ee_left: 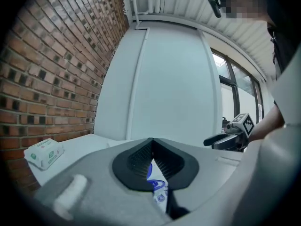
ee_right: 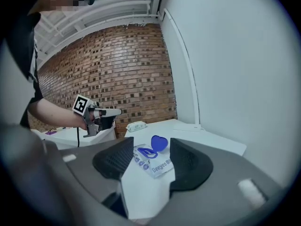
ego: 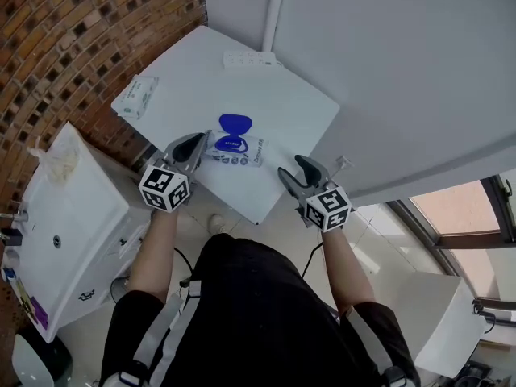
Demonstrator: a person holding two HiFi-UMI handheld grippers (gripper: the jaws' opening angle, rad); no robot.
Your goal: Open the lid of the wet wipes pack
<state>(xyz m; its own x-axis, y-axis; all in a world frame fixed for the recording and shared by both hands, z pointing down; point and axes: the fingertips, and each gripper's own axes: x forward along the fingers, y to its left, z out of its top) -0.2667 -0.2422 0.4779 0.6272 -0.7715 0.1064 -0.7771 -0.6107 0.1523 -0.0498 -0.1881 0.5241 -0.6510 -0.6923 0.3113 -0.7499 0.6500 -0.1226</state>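
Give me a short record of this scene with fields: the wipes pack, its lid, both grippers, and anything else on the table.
wet wipes pack: flat on the white table
lid: blue, flipped open
left gripper: fingers shut, empty
right gripper: fingers apart, empty
second wipes pack: table's far left corner
power strip: table's far edge

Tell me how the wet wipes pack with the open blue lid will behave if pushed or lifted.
The wet wipes pack looks like soft film, so it would probably sag when lifted. Lying flat on the smooth table, it should slide, not roll. Its open lid may flap.
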